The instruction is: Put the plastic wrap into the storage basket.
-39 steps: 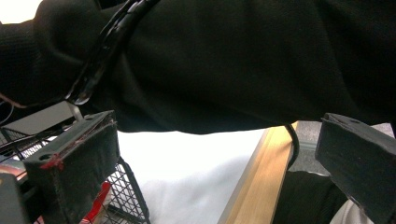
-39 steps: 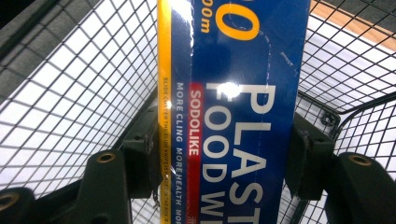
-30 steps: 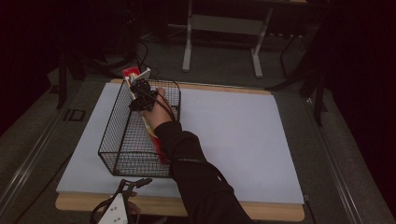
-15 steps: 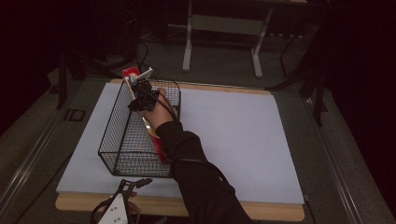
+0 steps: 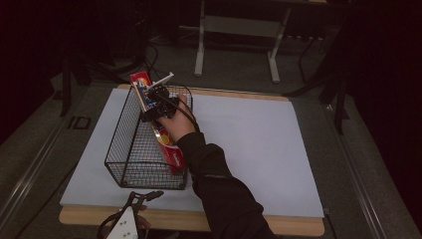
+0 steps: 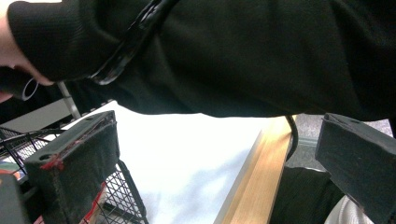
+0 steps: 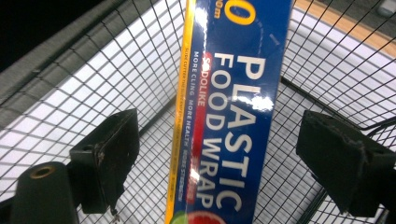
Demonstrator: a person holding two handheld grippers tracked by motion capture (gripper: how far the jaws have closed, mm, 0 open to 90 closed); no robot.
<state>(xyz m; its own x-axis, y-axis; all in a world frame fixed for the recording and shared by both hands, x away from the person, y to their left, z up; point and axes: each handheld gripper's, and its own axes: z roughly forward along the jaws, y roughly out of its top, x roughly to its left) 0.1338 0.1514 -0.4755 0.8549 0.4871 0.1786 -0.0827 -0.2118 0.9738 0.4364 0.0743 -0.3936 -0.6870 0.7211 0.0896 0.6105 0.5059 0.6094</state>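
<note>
The right claw (image 5: 158,97) is seen with its jaws spread wide after just having been opening; the box of plastic food wrap (image 7: 229,112) stands between them but is not pressed by either pad. One box is counted, propped slanting inside the one black wire basket (image 5: 130,149) on the white-covered table (image 5: 259,144), its upper end leaning over the basket's far rim. The left claw (image 5: 142,196) is held open and empty at the table's near edge.
</note>
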